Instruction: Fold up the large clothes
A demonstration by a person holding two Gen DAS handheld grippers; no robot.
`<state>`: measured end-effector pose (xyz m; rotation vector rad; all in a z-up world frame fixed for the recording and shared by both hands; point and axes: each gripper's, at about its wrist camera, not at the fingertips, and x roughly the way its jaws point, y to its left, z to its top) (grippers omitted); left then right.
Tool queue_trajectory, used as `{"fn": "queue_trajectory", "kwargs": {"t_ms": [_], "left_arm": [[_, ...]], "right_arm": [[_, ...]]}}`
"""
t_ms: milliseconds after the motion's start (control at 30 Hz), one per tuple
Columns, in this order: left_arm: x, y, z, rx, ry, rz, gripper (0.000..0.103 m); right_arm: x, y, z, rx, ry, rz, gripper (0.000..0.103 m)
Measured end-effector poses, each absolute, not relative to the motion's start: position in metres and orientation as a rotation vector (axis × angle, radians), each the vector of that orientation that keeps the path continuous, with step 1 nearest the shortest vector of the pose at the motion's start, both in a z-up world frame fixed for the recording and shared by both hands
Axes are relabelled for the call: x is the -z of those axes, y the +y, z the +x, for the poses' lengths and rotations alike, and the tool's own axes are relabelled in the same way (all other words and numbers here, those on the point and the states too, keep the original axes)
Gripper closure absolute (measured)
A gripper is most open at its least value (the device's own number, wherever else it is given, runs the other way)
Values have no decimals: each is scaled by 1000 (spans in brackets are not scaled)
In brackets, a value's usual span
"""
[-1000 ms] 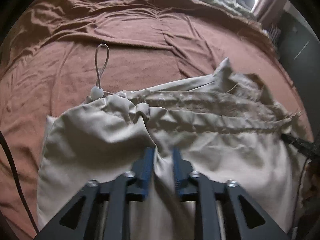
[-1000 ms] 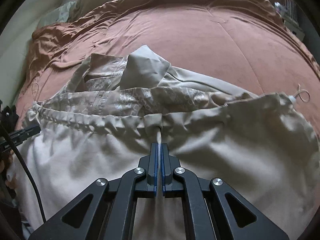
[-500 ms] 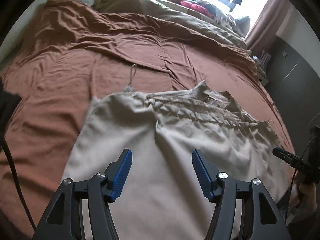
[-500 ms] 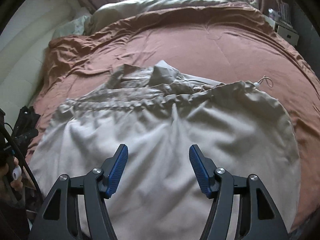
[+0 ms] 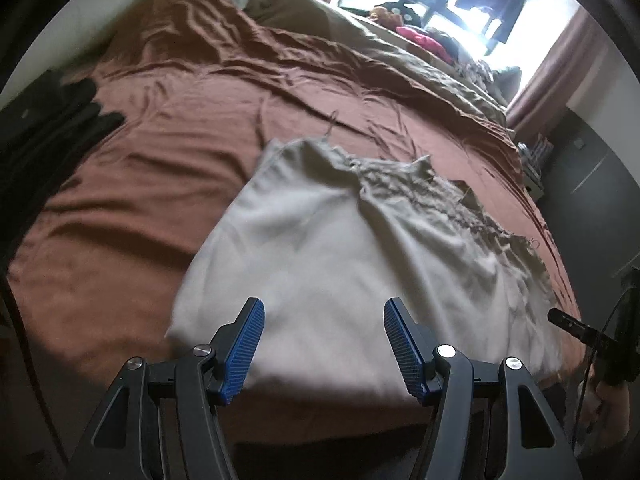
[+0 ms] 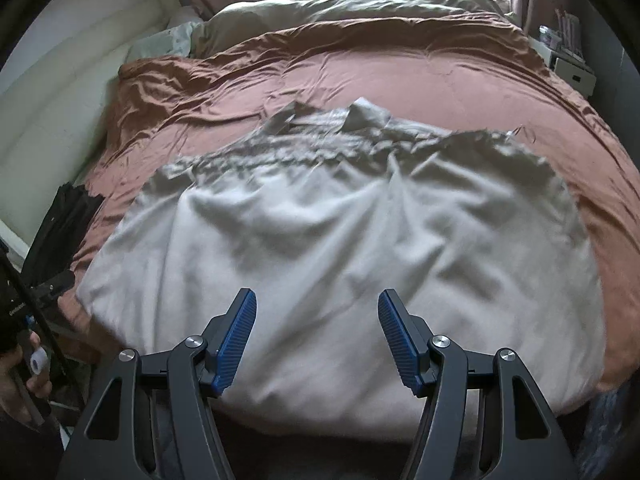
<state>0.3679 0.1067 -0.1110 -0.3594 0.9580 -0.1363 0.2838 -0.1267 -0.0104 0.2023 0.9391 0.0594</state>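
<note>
A large beige garment lies folded over on the brown bedspread, its gathered drawstring hem on the far side and its near fold at the bed's front edge. It also shows in the right wrist view. My left gripper is open and empty, held above the garment's near edge. My right gripper is open and empty above the near part of the garment. The other gripper's tip shows at the right in the left wrist view.
Black clothing lies at the bed's left side. An olive duvet and pillows lie at the far end under a window. A white drawer unit stands at the right. The bed's front edge is just below the grippers.
Both grippers were pinching the garment near its hem a second ago. They have let go, opened wide and pulled back and up toward the bed's front edge. The garment now lies flat.
</note>
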Motion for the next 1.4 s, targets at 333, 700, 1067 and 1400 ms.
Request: {"fn": "queue_trajectory", "kwargs": {"t_ms": [333, 700, 1067, 1400], "left_arm": [[139, 144, 317, 119, 964, -469, 39], [156, 183, 306, 125, 931, -656, 39], [192, 174, 342, 139, 963, -775, 39], [201, 184, 351, 61, 944, -828, 56]], "right_arm": [[48, -76, 269, -106, 998, 165, 50], [86, -62, 267, -77, 1031, 160, 63], [85, -78, 283, -100, 1038, 256, 94], [97, -72, 349, -34, 1047, 228, 94]]}}
